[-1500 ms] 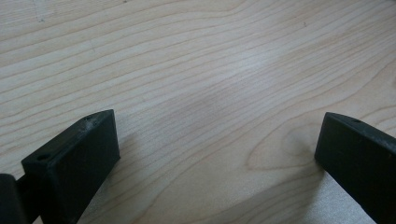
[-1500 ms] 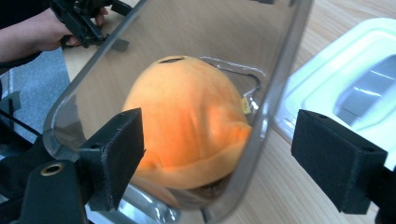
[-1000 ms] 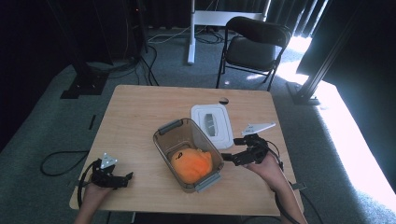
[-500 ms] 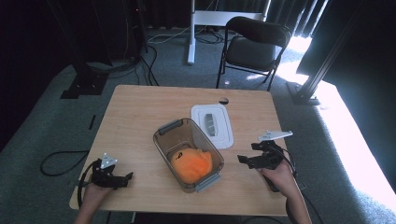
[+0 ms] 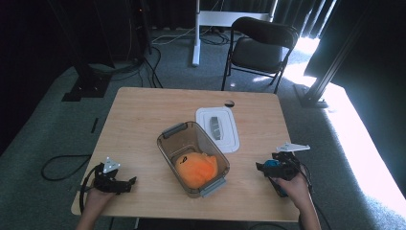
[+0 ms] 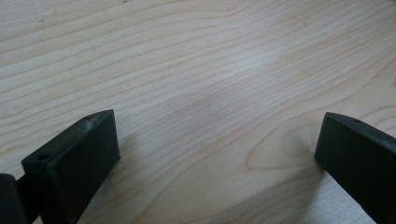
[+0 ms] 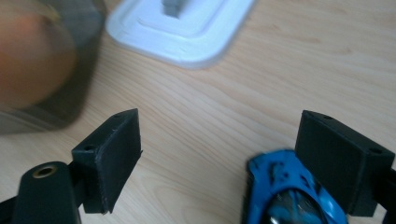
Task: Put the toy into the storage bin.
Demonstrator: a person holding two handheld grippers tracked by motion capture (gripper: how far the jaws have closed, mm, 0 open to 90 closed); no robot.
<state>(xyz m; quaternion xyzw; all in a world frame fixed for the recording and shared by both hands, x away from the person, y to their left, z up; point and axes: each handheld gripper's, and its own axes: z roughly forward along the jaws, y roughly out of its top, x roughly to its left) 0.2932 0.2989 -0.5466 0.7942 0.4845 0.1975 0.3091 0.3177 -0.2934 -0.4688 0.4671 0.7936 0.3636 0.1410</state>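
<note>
Tongs on the right gape around a blue toy car; left tongs spread, empty.

Sunlight glare right; dim surroundings; right gripper view blurred.

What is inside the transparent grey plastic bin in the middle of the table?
An orange soft plush object lies in the near end of the transparent grey plastic bin. Whatever sits beneath the plush is covered.

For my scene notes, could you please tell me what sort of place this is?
Probably a recording studio or lab rather than a home: a lone wooden table stands on grey carpet, ringed by black curtains, with cables across the floor and a folding chair behind.
</note>
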